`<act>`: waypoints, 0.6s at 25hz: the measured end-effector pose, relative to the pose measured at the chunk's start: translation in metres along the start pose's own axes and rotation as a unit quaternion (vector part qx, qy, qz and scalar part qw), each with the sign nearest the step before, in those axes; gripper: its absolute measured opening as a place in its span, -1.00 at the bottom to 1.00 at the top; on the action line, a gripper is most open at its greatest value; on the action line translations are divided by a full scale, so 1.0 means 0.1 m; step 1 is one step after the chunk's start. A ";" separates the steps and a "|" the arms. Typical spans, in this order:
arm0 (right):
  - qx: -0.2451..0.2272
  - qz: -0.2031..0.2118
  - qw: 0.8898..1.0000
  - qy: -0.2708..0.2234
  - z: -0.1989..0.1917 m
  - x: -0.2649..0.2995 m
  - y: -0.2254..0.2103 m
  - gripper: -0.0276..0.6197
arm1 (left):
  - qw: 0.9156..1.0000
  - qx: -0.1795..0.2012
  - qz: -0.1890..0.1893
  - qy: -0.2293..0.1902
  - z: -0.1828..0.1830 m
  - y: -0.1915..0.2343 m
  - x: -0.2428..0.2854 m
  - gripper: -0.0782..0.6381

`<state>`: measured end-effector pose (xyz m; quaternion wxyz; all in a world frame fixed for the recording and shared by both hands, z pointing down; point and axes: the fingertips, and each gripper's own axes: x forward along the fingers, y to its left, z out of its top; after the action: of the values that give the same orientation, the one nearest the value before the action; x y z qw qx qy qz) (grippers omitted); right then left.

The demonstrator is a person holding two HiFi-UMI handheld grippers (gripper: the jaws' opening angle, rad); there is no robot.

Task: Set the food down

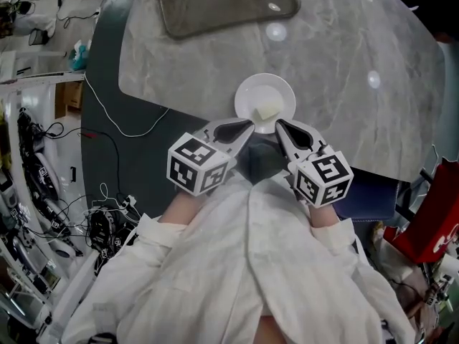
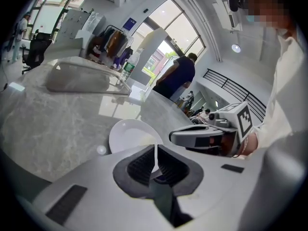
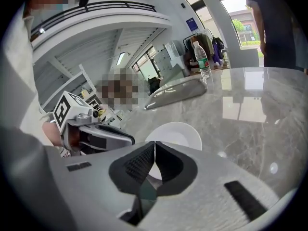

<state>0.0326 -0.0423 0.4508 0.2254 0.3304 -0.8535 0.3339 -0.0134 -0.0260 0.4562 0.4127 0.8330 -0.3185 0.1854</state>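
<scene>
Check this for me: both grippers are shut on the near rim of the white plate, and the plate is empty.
One thing is wrong: the plate is not empty. A pale piece of food lies on it, as the head view shows. The rest holds: the left gripper and the right gripper are both shut on its near rim.

Bright and sharp — glare spots, fisheye-bent edges.

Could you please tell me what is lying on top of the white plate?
One pale chunk of food lies on the white plate, right of centre. The left gripper and right gripper clamp its near rim, covering that edge.
</scene>
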 end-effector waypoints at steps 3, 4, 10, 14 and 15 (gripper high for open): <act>0.002 -0.001 1.000 0.009 -0.08 0.02 -0.02 -0.91 | 1.000 -0.011 0.003 0.007 -0.08 0.02 0.05 -0.70; 0.004 -0.002 1.000 0.012 -0.11 0.02 -0.03 -0.91 | 1.000 -0.015 0.005 0.008 -0.10 0.03 0.06 -0.70; 0.018 -0.002 1.000 0.021 -0.21 0.04 -0.09 -0.91 | 0.999 -0.044 0.012 0.012 -0.19 0.12 0.10 -0.70; 0.027 0.001 0.999 0.029 -0.29 0.08 -0.10 -0.91 | 0.998 -0.058 0.023 0.017 -0.25 0.20 0.10 -0.70; 0.031 0.000 0.999 0.030 -0.30 0.08 -0.11 -0.91 | 0.998 -0.061 0.027 0.016 -0.25 0.23 0.10 -0.70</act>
<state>0.0401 -0.0305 0.4804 0.2404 0.3272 -0.8358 0.3696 -0.0228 -0.0201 0.4893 0.4623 0.7945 -0.3449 0.1903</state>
